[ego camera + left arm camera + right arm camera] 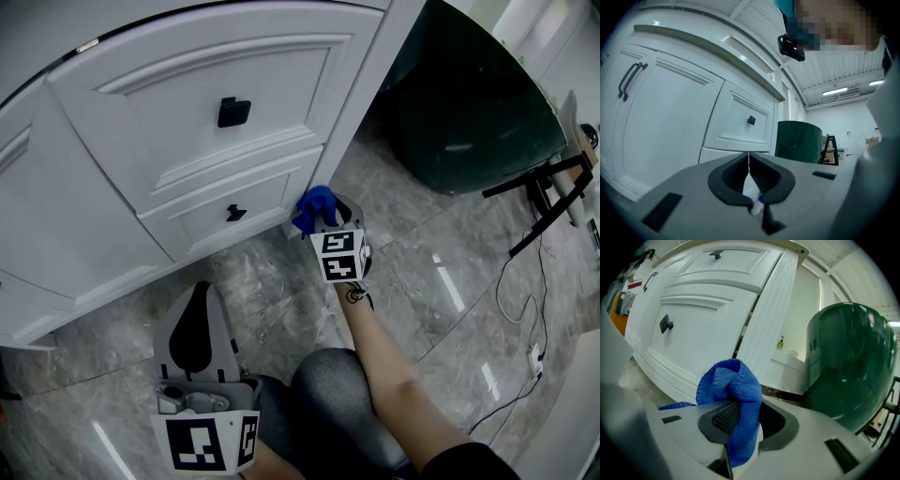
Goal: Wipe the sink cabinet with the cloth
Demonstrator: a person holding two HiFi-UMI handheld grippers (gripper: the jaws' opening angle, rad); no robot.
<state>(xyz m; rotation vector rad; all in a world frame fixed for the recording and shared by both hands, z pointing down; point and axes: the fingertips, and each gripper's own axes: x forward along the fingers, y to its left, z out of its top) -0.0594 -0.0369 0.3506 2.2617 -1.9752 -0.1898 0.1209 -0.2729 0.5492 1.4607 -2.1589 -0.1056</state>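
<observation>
The right gripper (325, 217), jaws clamped on a bunched blue microfibre cloth (314, 208), is held out on a straight bare forearm (394, 375). The cloth sits at the lower right corner of the white panelled sink cabinet (187, 112) (beside its bottom drawer (234, 211)). The left gripper (197, 305), jaws together and empty, hangs low near the person's knee (328, 394).

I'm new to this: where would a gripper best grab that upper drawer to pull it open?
Likely its small black knob, approached from straight in front with the jaws closing on its two sides. It juts out from the middle of the drawer front, which is otherwise broad.
</observation>
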